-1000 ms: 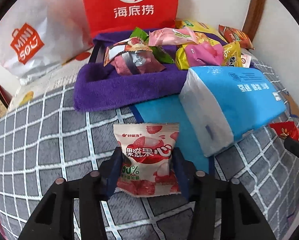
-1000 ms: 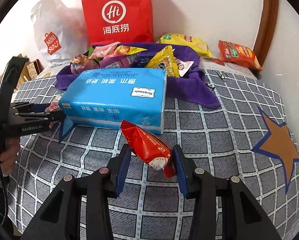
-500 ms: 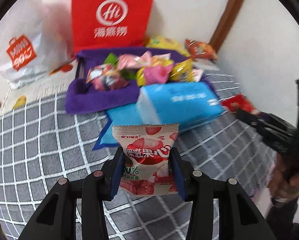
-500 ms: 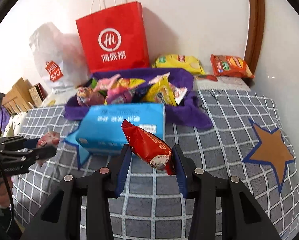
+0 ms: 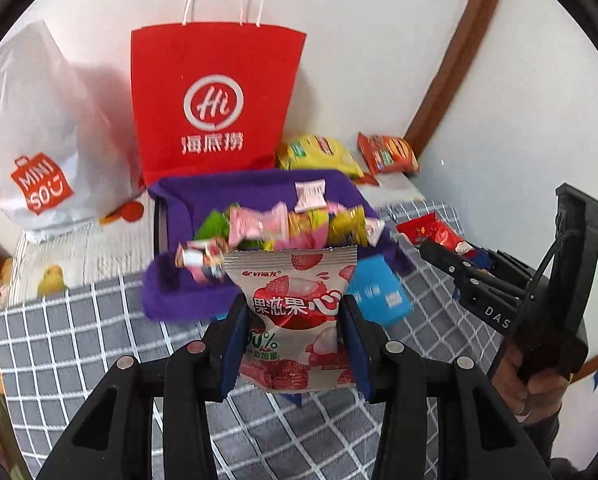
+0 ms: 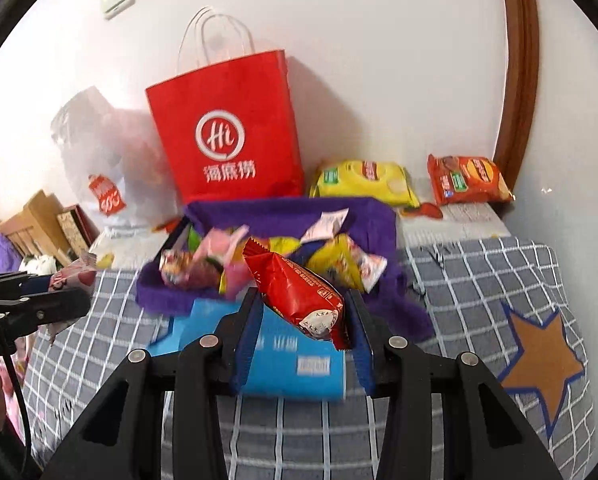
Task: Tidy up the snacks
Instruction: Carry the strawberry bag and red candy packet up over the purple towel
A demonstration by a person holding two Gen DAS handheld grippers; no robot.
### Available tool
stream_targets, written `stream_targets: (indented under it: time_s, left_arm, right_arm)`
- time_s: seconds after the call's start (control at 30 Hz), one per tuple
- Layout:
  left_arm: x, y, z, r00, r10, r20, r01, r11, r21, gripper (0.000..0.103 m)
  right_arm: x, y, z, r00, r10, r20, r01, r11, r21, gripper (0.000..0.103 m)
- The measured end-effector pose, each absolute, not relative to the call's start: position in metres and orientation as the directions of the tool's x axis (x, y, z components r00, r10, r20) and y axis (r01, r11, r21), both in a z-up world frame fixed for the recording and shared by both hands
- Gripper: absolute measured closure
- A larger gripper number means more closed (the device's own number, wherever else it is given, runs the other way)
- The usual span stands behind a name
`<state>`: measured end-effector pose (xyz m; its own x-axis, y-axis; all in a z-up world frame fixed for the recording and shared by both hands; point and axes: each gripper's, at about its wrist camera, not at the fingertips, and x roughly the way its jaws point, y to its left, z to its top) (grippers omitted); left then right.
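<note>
My left gripper [image 5: 295, 320] is shut on a white and pink lychee gummy packet [image 5: 295, 308], held upright above the grey checked bedspread [image 5: 79, 332]. My right gripper [image 6: 305, 322] is shut on a red snack packet [image 6: 299, 292] that lies slanted between the blue pads. Beyond both stands a purple cloth-lined tray [image 5: 187, 296] [image 6: 287, 208] heaped with several wrapped snacks [image 5: 283, 224]. The right gripper shows at the right of the left wrist view [image 5: 455, 252], carrying its red packet. The left gripper shows at the left edge of the right wrist view [image 6: 75, 280].
A blue tissue pack [image 6: 291, 356] [image 5: 379, 292] lies in front of the tray. A red paper bag [image 5: 215, 104] and a white plastic bag [image 5: 35, 136] lean on the wall. Yellow [image 6: 363, 180] and orange [image 6: 467, 180] packets lie behind the tray. A hand [image 5: 535, 380] holds the right gripper.
Both grippers have risen with their packets still gripped. The bedspread, tray and tissue pack now look lower and farther off. The right gripper has come into the left wrist view.
</note>
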<state>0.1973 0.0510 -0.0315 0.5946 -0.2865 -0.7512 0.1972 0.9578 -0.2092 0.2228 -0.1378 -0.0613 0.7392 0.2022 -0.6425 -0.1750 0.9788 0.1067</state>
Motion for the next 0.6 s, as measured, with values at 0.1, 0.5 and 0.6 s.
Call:
stream_targets:
  time_s: [0.1, 0.5, 0.6]
  left_arm:
    - [0.212, 0.051, -0.024, 0.601, -0.282, -0.748, 0.194, 0.959, -0.206, 0.06]
    - [0.273, 0.042, -0.014, 0.611, -0.327, -0.721, 0.21, 0.945, -0.25, 0.06]
    - [0.286, 0.045, -0.016, 0.609, -0.338, -0.717, 0.199, 0.941, -0.274, 0.06]
  right_arm:
    - [0.24, -0.137, -0.055, 0.745, 0.181, -0.642, -0.153, 0.983, 0.1, 0.061]
    - [0.292, -0.144, -0.032, 0.745, 0.184, -0.641, -0.136, 0.983, 0.125, 0.061]
    - [0.301, -0.144, -0.027, 0.759, 0.155, -0.632, -0.127, 0.988, 0.09, 0.061]
